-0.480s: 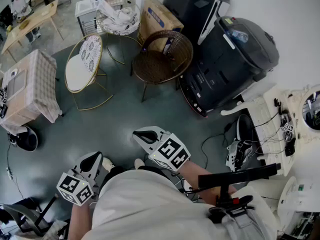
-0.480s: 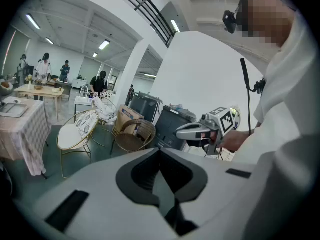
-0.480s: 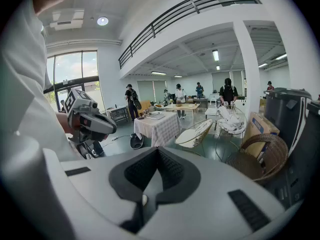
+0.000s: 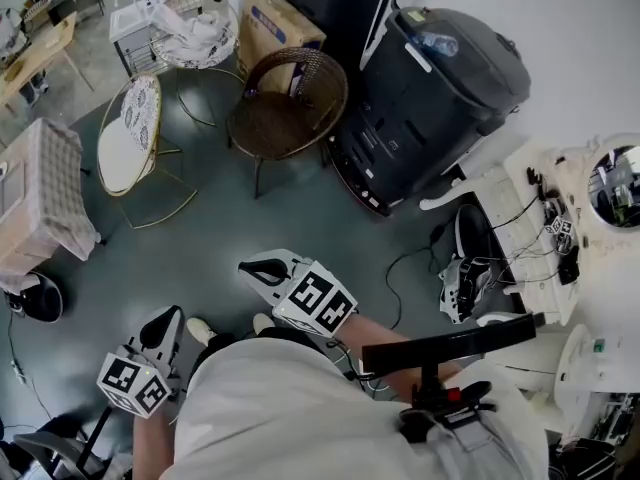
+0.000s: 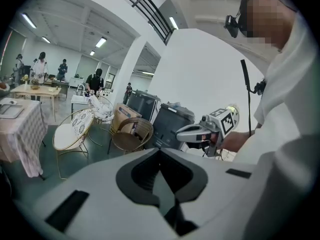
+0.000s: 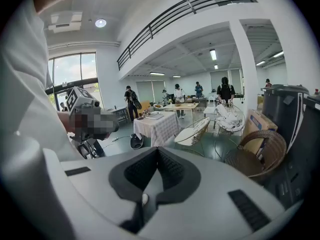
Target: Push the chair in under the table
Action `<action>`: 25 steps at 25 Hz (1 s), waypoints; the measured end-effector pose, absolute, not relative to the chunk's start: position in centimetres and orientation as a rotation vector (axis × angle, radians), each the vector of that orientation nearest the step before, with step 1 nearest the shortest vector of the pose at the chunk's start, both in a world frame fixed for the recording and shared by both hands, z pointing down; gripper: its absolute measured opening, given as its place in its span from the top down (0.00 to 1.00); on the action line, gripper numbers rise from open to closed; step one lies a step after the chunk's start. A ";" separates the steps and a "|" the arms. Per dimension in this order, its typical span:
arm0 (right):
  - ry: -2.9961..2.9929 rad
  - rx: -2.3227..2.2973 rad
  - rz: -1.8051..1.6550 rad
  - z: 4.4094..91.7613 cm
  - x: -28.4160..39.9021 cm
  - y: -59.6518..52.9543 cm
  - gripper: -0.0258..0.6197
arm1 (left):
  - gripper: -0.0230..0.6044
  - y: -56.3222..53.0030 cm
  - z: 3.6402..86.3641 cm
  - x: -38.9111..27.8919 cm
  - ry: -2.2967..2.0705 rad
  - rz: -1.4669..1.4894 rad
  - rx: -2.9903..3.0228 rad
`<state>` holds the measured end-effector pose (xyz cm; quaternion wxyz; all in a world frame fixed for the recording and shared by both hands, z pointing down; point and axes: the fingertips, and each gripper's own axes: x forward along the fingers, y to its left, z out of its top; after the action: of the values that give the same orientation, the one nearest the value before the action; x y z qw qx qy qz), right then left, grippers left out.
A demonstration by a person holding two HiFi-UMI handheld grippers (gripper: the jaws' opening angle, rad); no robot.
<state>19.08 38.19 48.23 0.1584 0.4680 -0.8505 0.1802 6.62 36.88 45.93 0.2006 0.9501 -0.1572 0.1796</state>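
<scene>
A table point(image 4: 40, 193) under a checked cloth stands at the left edge of the head view. Beside it is a gold wire chair point(image 4: 125, 143) with a white seat, apart from the table. A brown wicker chair point(image 4: 285, 108) stands further right. My left gripper point(image 4: 163, 330) and right gripper point(image 4: 258, 268) are held low in front of my body, over the grey floor, well short of both chairs. Both are shut and hold nothing. The left gripper view shows the wire chair point(image 5: 70, 131) and the table point(image 5: 22, 134) ahead. The right gripper view shows the same table point(image 6: 157, 126) and chair point(image 6: 192, 133).
A large black machine point(image 4: 440, 98) and a cardboard box point(image 4: 275, 28) stand behind the wicker chair. A wire basket with cloth point(image 4: 190, 28) is at the back. White equipment with cables point(image 4: 530, 238) lies at the right. People stand far off by another table point(image 6: 182, 105).
The head view has shifted, so chairs, table and machine sit further left and higher in the picture. Both grippers stay low in front of my body, shut.
</scene>
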 end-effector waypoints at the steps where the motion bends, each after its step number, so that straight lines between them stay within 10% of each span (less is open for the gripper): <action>1: -2.429 1.338 0.524 48.5 19.2 38.0 0.94 | 0.94 36.7 46.0 6.7 -0.442 0.503 2.653; 25: -2.210 1.497 0.729 51.1 16.1 9.4 0.72 | 0.94 9.8 44.6 -1.9 -0.343 0.461 2.664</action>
<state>16.09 9.37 51.11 0.1860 0.5317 -0.7847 0.2589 -1.93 9.79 44.64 0.2066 0.9564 -0.1232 0.1656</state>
